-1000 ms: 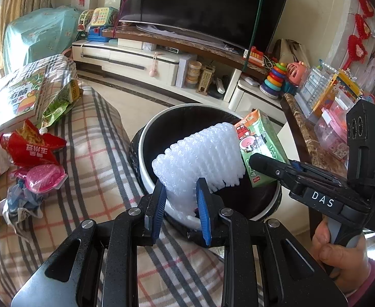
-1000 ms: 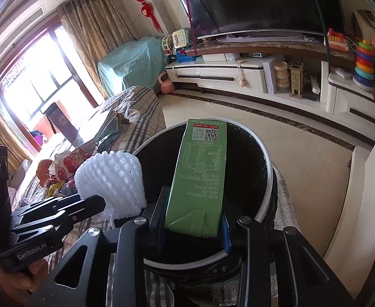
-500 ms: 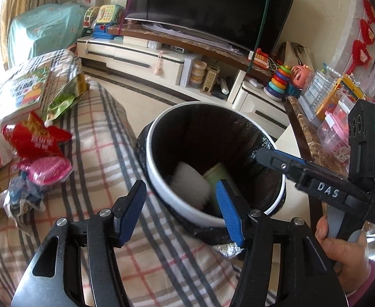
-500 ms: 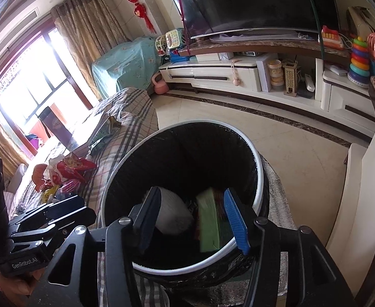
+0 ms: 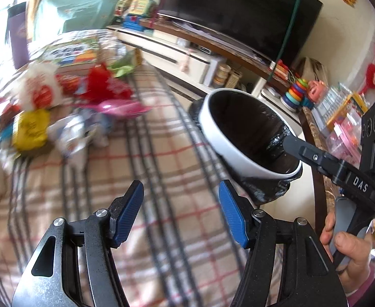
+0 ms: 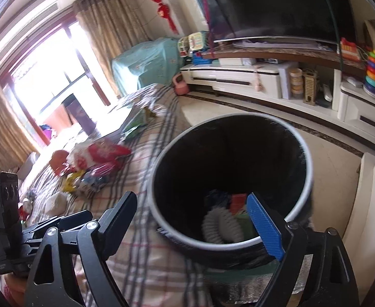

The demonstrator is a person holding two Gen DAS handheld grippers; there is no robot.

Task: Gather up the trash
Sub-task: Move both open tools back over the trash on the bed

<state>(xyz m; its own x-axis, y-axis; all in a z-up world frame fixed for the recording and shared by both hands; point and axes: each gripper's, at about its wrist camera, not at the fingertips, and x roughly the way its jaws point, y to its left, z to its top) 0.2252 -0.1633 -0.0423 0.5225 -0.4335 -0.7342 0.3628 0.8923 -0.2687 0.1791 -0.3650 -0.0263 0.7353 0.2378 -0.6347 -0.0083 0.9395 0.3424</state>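
Note:
My left gripper (image 5: 180, 189) hovers over the plaid cloth (image 5: 146, 158), jaws still opening with nothing between them. The black-lined, white-rimmed bin (image 5: 213, 133) stands to its right. Ahead on the left lies blurred trash: red wrappers (image 5: 103, 87), a pink wrapper (image 5: 121, 107), a yellow packet (image 5: 31, 128) and a white bag (image 5: 39, 89). My right gripper (image 6: 192, 199) hangs over the near rim of the bin (image 6: 305, 153), jaws opening wide and empty. Down in the bin lie the white foam net (image 6: 220, 225) and the green carton (image 6: 245, 221).
A large TV (image 5: 238, 12) sits on a long white cabinet (image 6: 238, 81) across the tiled floor (image 6: 335, 168). Stacking rings (image 5: 296, 93) and other toys crowd the right side. A picture book (image 5: 69, 51) lies at the cloth's far end. A hand (image 5: 345, 250) holds the right gripper.
Both grippers let go: the foam net and the green carton dropped into the bin. Both jaws widened. The left gripper swung left, off the bin and over the plaid cloth.

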